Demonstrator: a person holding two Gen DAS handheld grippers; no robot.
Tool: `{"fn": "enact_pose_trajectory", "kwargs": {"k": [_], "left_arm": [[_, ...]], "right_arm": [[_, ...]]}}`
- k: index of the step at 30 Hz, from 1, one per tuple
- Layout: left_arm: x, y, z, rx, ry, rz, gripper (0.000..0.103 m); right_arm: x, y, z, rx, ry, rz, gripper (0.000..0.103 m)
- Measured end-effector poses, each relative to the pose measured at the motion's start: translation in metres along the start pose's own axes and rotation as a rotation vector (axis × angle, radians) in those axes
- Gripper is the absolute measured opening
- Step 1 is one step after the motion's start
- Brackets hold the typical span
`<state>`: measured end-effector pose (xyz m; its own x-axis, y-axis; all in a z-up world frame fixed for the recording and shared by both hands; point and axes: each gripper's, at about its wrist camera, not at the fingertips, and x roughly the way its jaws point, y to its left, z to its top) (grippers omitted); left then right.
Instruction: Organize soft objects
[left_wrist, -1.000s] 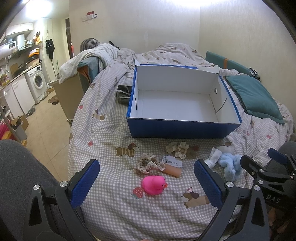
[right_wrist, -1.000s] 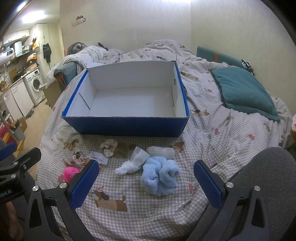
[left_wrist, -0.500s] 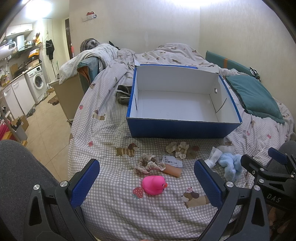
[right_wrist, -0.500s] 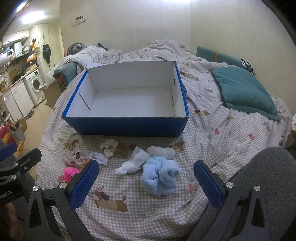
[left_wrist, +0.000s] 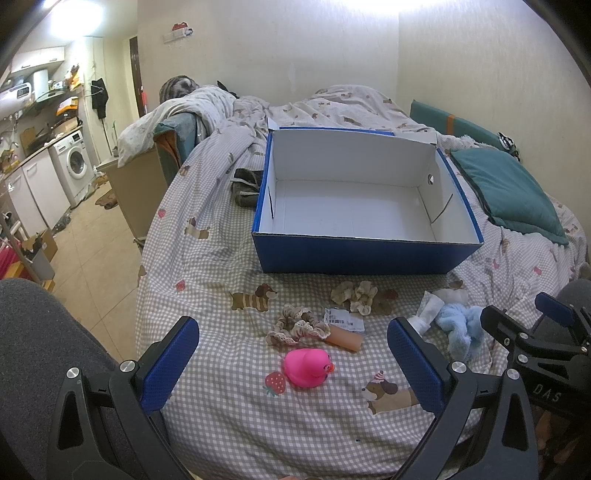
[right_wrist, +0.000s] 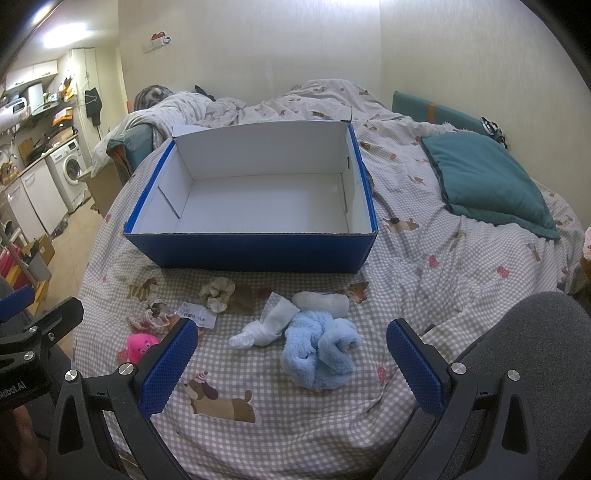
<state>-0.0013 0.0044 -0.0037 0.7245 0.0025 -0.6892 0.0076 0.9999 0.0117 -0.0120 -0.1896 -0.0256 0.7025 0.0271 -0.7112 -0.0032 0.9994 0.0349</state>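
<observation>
Soft objects all loose on the bed (left_wrist: 207, 413), none packed yet — task at its very start, judging by the bare white floor of the blue box (left_wrist: 354, 254). Box open-topped, resting on the checked cover beyond the clutter, nothing inside in either view.

Left to gather, spread in a loose row just in front of the box: pink duck (left_wrist: 307, 367) nearest, close to a strawberry print; lace scrunchie (left_wrist: 298, 325) just behind it; beige scrunchie (left_wrist: 354, 296) nearer the box wall; small peach tube (left_wrist: 343, 339) with a paper tag (left_wrist: 343, 319) touching it. Further right: white sock (right_wrist: 266, 325), rolled white sock (right_wrist: 320, 302) and fluffy blue cloth (right_wrist: 320, 351), bunched together and touching.

Left tongs (left_wrist: 291, 365) spread wide, holding nothing, hovering above the near edge of the bed with the duck framed between the pads. Right tongs (right_wrist: 291, 365) likewise wide apart and bare, poised low before the blue cloth. Neither touching any item.

Off to the side, not part of the pile — teal pillow (right_wrist: 487, 181) on the right of the bed, dark bundle (left_wrist: 246, 188) against the left wall of the box.
</observation>
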Motion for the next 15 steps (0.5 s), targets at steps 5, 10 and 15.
{"fn": "enact_pose_trajectory", "kwargs": {"k": [5,10,15], "left_arm": [[0.001,0.000,0.000,-0.001,0.001,-0.002,0.102],[-0.001,-0.001,0.004,-0.001,-0.009,-0.004,0.102],[-0.002,-0.003,0.019,-0.003,0.005,-0.003,0.102]], "right_arm": [[-0.002,0.000,0.000,0.002,0.000,0.000,0.103],[0.000,-0.003,0.001,0.008,0.007,-0.001,0.103],[0.001,-0.009,0.019,0.037,0.051,0.024,0.103]]}}
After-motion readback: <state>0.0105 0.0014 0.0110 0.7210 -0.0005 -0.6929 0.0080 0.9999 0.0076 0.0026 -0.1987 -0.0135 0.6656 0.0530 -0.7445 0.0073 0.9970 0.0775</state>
